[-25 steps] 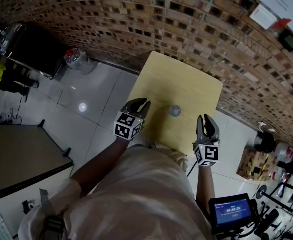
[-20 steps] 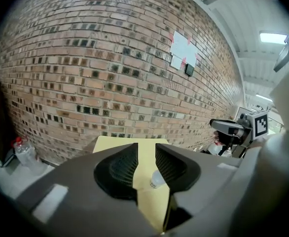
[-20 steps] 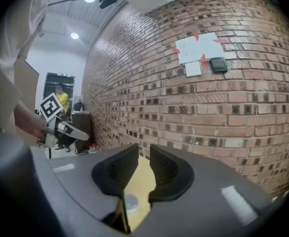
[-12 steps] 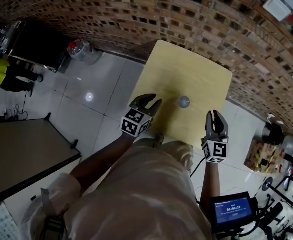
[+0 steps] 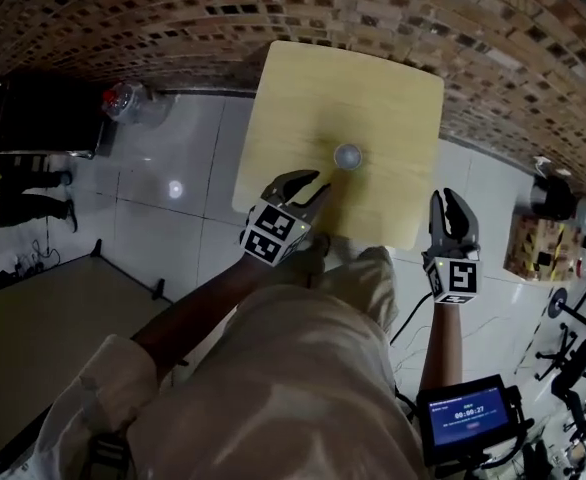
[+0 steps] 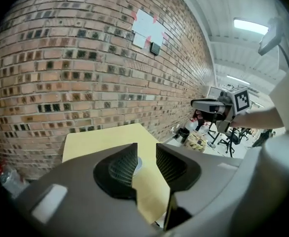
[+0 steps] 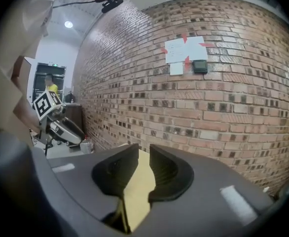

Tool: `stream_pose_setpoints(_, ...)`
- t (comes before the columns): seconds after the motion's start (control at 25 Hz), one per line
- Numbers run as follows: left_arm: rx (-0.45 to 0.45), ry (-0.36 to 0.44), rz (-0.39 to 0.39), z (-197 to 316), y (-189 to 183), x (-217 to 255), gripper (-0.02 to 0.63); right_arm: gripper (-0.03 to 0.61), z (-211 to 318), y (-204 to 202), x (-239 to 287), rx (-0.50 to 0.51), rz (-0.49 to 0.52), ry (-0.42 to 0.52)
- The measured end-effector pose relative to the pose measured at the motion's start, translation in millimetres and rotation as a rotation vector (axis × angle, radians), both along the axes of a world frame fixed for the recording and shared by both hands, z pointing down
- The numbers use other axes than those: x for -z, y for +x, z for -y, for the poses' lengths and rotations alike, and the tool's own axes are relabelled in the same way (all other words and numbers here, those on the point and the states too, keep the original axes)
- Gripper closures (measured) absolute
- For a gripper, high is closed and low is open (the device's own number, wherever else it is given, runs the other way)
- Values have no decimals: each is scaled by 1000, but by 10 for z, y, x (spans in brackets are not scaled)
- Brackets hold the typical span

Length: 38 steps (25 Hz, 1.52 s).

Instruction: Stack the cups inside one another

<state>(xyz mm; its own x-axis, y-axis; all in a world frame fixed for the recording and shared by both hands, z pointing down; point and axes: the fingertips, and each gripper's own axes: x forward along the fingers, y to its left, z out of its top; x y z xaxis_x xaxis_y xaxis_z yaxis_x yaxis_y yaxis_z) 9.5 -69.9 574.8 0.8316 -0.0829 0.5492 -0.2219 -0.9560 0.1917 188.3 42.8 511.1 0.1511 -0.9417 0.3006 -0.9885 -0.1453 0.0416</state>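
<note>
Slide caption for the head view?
Left gripper, jaws just opened and empty, aimed at the cup on the yellow table.

brick wall [image 5: 123, 18], tiled floor [image 5: 163, 218]

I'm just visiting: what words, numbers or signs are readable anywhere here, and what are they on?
"00:00:27", as best it reads, on the small blue screen; its other lines are too small to read.
Papers taped to the brick wall: print too small to read.
Marker cubes: black-and-white square patterns only, no words.

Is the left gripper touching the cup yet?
Apart. Head view shows bare table between the left gripper and the cup; its jaws have just been opening, nothing between them.
</note>
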Motion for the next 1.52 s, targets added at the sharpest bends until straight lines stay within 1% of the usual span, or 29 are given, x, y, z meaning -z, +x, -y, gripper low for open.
stream_pose_setpoints(0.08, -24, 19, 0, -123, 44, 4, 476, 505, -169, -10, 15, -10, 2, 9)
stream_pose_setpoints(0.24, -13, 28, -12, -366, 126, 148, 471, 505, -521, -8, 13, -8, 8, 23)
stream_pose_setpoints(0.4, -13, 70, -23, -688, 247, 341, 471, 505, -860, -4, 162, -8, 19, 76)
stream_pose_setpoints(0.52, -17, 97, -28, -1082, 318, 483, 471, 505, -1252, -26, 273, -1, 30, 108)
stream_pose_setpoints(0.72, 12, 118, -34, -1838, 344, 613, 471, 505, -1955, -45, 422, 31, 28, 127)
stream_pose_setpoints(0.84, 29, 128, -26, -2322, 267, 600, 471, 505, -2369, -73, 446, 59, 31, 135)
stream_pose_setpoints(0.92, 54, 133, -13, -2594, 137, 572, 471, 505, -2603, -112, 415, 79, 40, 133)
stream_pose_setpoints(1.0, 91, 127, -4, -2839, -66, 538, 471, 505, -2823, -212, 377, 103, 48, 125)
stream_pose_setpoints(1.12, 121, 127, -12, -3105, -419, 478, 474, 505, -3107, -479, 344, 124, 24, 119)
stream_pose_setpoints(1.2, 114, 134, -23, -3195, -608, 446, 474, 505, -3244, -688, 364, 119, 10, 127)
stream_pose_setpoints(1.24, 108, 137, -29, -3196, -645, 451, 474, 505, -3278, -747, 391, 111, 9, 130)
stream_pose_setpoints(1.44, 65, 159, -67, -2860, -491, 718, 474, 505, -3119, -708, 628, 44, 16, 143)
stream_pose_setpoints(1.52, 49, 158, -83, -2702, -537, 810, 475, 505, -2998, -813, 704, 16, 18, 143)
